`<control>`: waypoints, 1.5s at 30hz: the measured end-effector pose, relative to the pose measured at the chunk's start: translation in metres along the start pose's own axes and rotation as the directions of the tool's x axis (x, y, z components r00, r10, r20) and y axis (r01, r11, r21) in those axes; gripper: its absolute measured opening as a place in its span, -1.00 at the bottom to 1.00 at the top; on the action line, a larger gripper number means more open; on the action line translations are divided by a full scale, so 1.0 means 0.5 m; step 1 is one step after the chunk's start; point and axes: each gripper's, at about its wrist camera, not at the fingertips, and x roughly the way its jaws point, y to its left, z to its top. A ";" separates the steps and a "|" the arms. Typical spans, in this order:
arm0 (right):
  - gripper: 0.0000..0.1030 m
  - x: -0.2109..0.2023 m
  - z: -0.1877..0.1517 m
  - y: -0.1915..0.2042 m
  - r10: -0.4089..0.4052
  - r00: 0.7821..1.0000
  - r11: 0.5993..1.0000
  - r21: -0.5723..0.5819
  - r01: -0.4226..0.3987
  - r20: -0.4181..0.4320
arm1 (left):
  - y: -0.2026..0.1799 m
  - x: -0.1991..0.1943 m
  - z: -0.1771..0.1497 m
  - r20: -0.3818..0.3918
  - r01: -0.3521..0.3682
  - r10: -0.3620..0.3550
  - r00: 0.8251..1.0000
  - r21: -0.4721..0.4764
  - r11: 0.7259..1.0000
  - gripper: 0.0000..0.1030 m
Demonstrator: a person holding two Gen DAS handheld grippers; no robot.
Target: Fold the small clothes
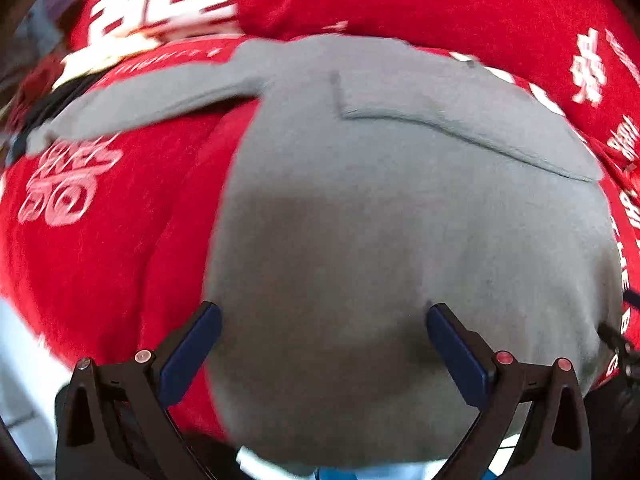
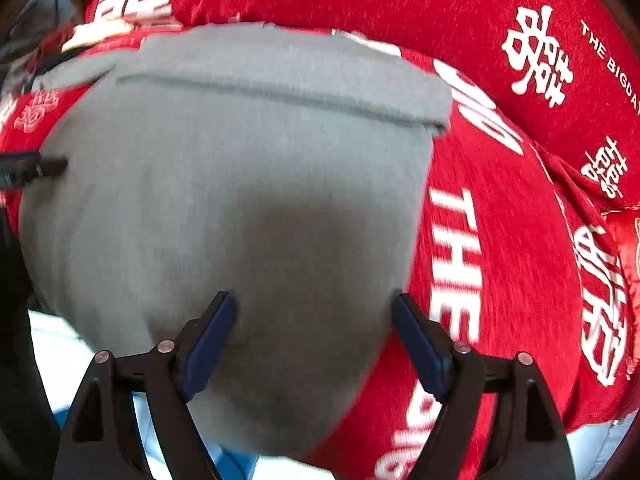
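A small grey long-sleeved garment [image 1: 400, 208] lies flat on a red printed cloth [image 1: 100, 260]. One sleeve [image 1: 152, 96] stretches out to the left; the other side is folded over the body, leaving a straight edge [image 1: 460, 128]. My left gripper [image 1: 324, 316] hovers open over the garment's near part, nothing between its blue pads. In the right wrist view the same grey garment [image 2: 240, 184] fills the middle, its folded edge [image 2: 280, 96] at the top. My right gripper [image 2: 314, 306] stands open above the near right edge, holding nothing. The left gripper's tip [image 2: 44, 168] shows at the left.
The red cloth [image 2: 520, 240] bears white lettering and symbols and covers the whole surface. A red cushion [image 2: 440, 12] with the same print lies behind the garment. A pale floor [image 1: 24, 380] shows below the near edge.
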 end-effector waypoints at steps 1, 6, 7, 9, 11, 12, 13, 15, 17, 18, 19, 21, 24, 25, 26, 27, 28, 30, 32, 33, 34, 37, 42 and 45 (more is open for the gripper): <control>0.62 -0.012 0.003 0.009 0.007 1.000 1.000 -0.008 -0.007 0.009 | -0.004 -0.010 -0.001 0.012 0.011 -0.010 1.000 -0.011 1.000 1.00; 0.62 -0.026 0.054 0.109 0.012 0.995 0.986 -0.165 0.005 0.103 | -0.110 -0.027 -0.007 0.045 0.075 -0.083 0.996 0.159 0.984 1.00; 0.62 -0.014 0.063 0.125 0.014 0.995 0.983 -0.185 0.004 0.094 | -0.131 -0.020 -0.012 0.042 0.066 -0.077 0.996 0.211 0.975 1.00; 0.62 0.017 0.064 0.140 0.023 0.999 0.978 -0.210 -0.013 0.043 | -0.148 0.017 -0.030 -0.002 -0.010 0.011 1.000 0.279 0.960 1.00; 0.64 0.013 0.046 0.116 0.067 0.996 0.982 -0.180 -0.056 0.056 | -0.113 0.015 -0.033 -0.009 0.053 -0.052 0.999 0.213 0.976 1.00; 0.64 0.014 0.037 0.104 0.080 0.996 0.983 -0.167 -0.072 0.040 | -0.090 0.017 -0.036 -0.033 0.057 -0.052 0.998 0.180 0.982 1.00; 0.66 0.010 0.018 0.087 0.087 0.995 0.985 -0.155 -0.080 0.040 | -0.073 0.015 -0.041 -0.042 0.063 -0.057 0.998 0.161 0.985 1.00; 0.69 0.005 -0.020 0.067 0.069 0.997 0.982 -0.176 -0.062 0.031 | -0.051 0.011 -0.048 -0.066 0.065 -0.055 0.996 0.145 0.987 1.00; 0.69 0.001 -0.042 0.063 0.040 0.999 0.975 -0.219 -0.038 0.003 | -0.030 -0.001 -0.041 -0.089 0.083 -0.074 0.993 0.108 0.991 1.00; 0.69 -0.004 -0.048 0.064 0.024 0.999 0.971 -0.237 -0.028 -0.021 | -0.015 -0.009 -0.035 -0.075 0.088 -0.082 0.994 0.077 0.993 1.00; 0.70 -0.011 -0.049 0.066 0.012 0.999 0.970 -0.243 -0.021 -0.039 | 0.005 -0.017 -0.026 -0.054 0.095 -0.093 0.994 0.034 0.995 1.00; 0.70 -0.029 -0.029 0.068 0.017 0.999 0.973 -0.230 -0.024 -0.034 | 0.059 -0.024 0.005 -0.021 0.125 -0.127 0.992 -0.074 0.989 1.00; 0.70 -0.058 0.043 0.075 0.046 0.998 0.982 -0.184 -0.039 0.035 | 0.165 -0.007 0.068 0.017 0.117 -0.117 0.993 -0.257 0.959 1.00; 0.70 -0.062 0.068 0.078 0.053 0.997 0.985 -0.166 -0.044 0.051 | 0.201 0.002 0.090 0.027 0.100 -0.096 0.995 -0.309 0.946 1.00; 0.70 -0.065 0.091 0.083 0.060 0.996 0.988 -0.149 -0.050 0.064 | 0.234 0.008 0.109 0.035 0.082 -0.074 0.997 -0.352 0.932 1.00; 0.70 -0.066 0.123 0.088 0.069 0.995 0.990 -0.126 -0.059 0.078 | 0.278 0.014 0.136 0.049 0.064 -0.048 0.998 -0.405 0.912 1.00; 0.70 -0.065 0.153 0.094 0.078 0.993 0.993 -0.100 -0.070 0.086 | 0.313 0.017 0.159 0.066 0.055 -0.028 0.997 -0.445 0.894 1.00; 0.70 -0.063 0.196 0.112 0.095 0.991 0.994 -0.063 -0.090 0.091 | 0.385 0.020 0.204 0.109 0.054 0.002 0.994 -0.511 0.858 1.00; 0.70 -0.057 0.232 0.128 0.105 0.991 0.994 -0.047 -0.101 0.085 | 0.472 0.016 0.233 0.174 0.075 0.036 0.984 -0.589 0.804 1.00; 0.70 -0.053 0.246 0.148 0.108 0.991 0.993 -0.047 -0.105 0.081 | 0.515 0.019 0.239 0.192 0.085 0.049 0.980 -0.631 0.771 1.00; 0.70 -0.046 0.260 0.164 0.111 0.991 0.993 -0.051 -0.107 0.078 | 0.570 0.028 0.241 0.203 0.105 0.051 0.978 -0.684 0.722 1.00; 0.70 -0.037 0.265 0.185 0.112 0.992 0.992 -0.067 -0.108 0.064 | 0.671 0.063 0.224 0.257 0.211 -0.009 0.966 -0.772 0.599 1.00; 0.70 -0.003 0.297 0.169 0.095 0.995 0.995 -0.041 -0.093 0.044 | 0.751 0.078 0.247 0.356 0.305 -0.024 0.934 -0.763 0.569 1.00; 0.70 0.008 0.353 0.153 0.116 0.992 0.993 0.018 -0.117 0.053 | 0.764 0.093 0.283 0.360 0.297 -0.008 0.933 -0.758 0.581 0.69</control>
